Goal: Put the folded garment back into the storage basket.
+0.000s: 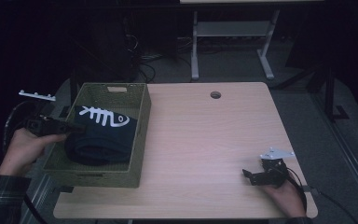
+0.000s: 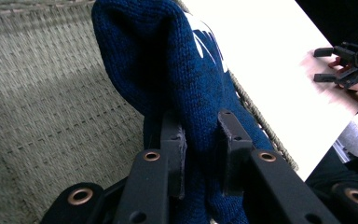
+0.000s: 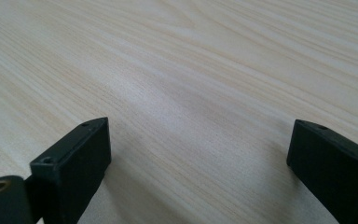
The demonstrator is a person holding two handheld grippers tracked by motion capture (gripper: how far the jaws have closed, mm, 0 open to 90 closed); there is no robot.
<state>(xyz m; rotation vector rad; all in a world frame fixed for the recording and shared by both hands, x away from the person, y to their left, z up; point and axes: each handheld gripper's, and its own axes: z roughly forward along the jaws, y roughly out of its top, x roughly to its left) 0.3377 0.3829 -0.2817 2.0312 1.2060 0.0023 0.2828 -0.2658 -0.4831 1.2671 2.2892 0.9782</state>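
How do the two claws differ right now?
The left claw is pinched shut on the blue knitted garment in the woven basket; the right claw gapes open, holding nothing. The left reaches into the basket; the right sits low over the wooden table. Both are black and hand-held.

sweater (image 1: 100, 135) in basket (image 1: 142, 135) | basket on table (image 1: 205, 140) left | right tool (image 1: 251, 176) on table right

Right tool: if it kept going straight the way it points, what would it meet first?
The right tool lies low, pointing left across the bare table. Probably nothing until the woven basket; depth is hard to judge.
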